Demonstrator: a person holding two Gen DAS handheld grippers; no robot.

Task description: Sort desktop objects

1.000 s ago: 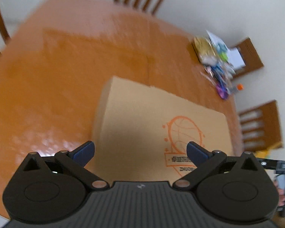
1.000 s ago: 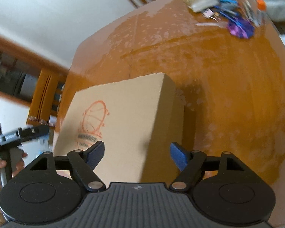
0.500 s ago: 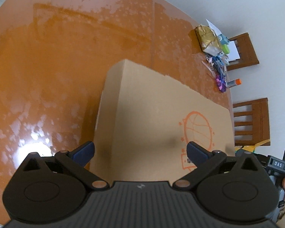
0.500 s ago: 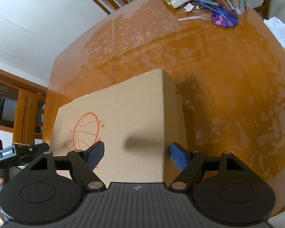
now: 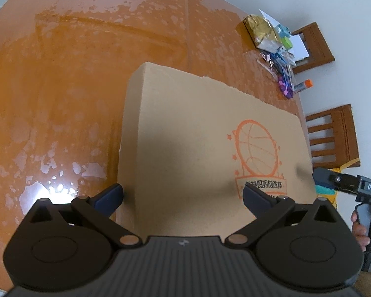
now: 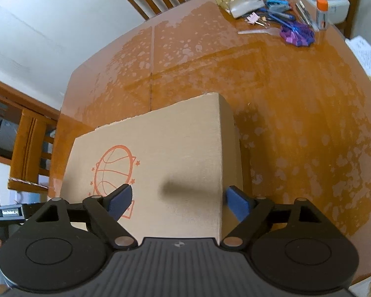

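Cardboard box (image 5: 197, 148) lies flat on the tabletop (image 5: 61, 86) beneath both tongs, left tongs (image 5: 183, 193) released astride its left edge, right tongs (image 6: 178, 201) opening astride its right edge, so each should settle squarely before clenching.

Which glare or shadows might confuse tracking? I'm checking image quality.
Left wrist view: bright glare patch on the table, soft shadow across the cardboard box. Right wrist view: a dark shadow streak on the box, mottled reflections on the tabletop, strong fisheye bending.
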